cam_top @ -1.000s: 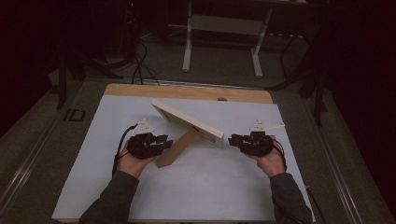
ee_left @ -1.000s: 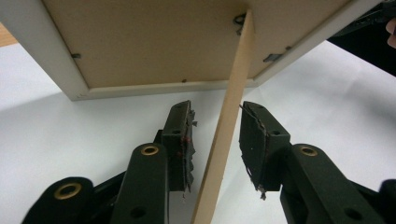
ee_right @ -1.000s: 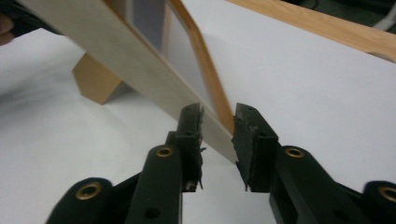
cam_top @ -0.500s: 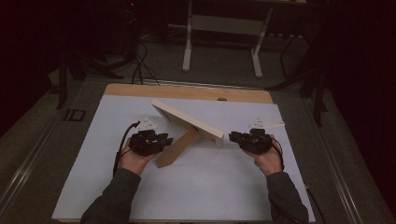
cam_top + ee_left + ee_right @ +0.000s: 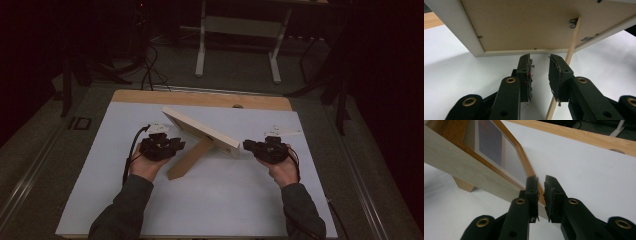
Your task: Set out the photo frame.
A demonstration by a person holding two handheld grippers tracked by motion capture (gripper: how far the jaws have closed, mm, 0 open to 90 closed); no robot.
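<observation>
A light wooden picture frame (image 5: 200, 131) stands tilted on the white sheet, propped by its wooden strut (image 5: 187, 160). My left gripper (image 5: 177, 146) is behind it, facing the brown backing board (image 5: 529, 22). Its jaws (image 5: 539, 58) have just been closing and have nothing between them; the strut (image 5: 573, 37) runs just beside the right-hand jaw. My right gripper (image 5: 246, 145) is at the frame's right end. Its jaws (image 5: 541, 180) have also been closing, to a narrow gap around the corner of the frame (image 5: 454, 157). I see no firm press of the pads.
The white sheet (image 5: 225, 200) covers most of a wooden table whose bare far edge (image 5: 200, 99) shows behind the frame. Beyond it, a desk's white legs (image 5: 201, 50) and cables (image 5: 147, 70) stand on the dark floor. A person's sleeved forearms come in from the bottom.
Both hands keep nearly the same places; the left gripper has crept slightly toward the frame. The frame stands as before.
</observation>
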